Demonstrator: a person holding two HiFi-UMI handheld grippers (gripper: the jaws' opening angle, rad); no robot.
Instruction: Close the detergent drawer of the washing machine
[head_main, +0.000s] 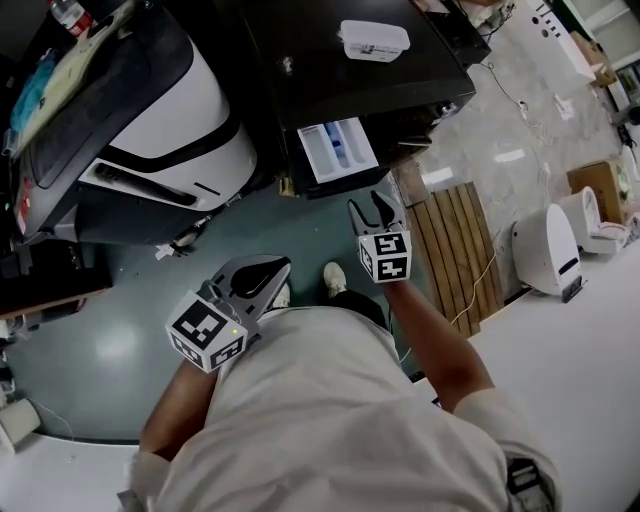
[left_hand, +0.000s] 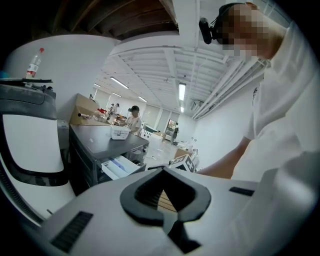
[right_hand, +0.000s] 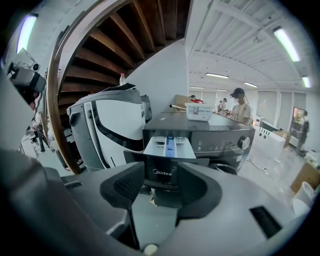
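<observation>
The one detergent drawer (head_main: 337, 150) stands pulled out from the front of the dark washing machine (head_main: 330, 70), its white compartments open to the top and its dark front edge jutting toward the person. The right gripper (head_main: 375, 208) hangs just near of that edge without touching it. Its two jaws are spread wide, and the drawer's front panel shows in the gap between them with nothing held. The left gripper (head_main: 272, 272) sits lower and to the left over the teal floor (head_main: 110, 330), well apart from the drawer, its jaw tips pressed together on nothing. Open floor lies between both grippers and the machine. One white tub (head_main: 374, 40) rests on the machine's top, and one wooden slat panel (head_main: 460, 255) lies on the right.
</observation>
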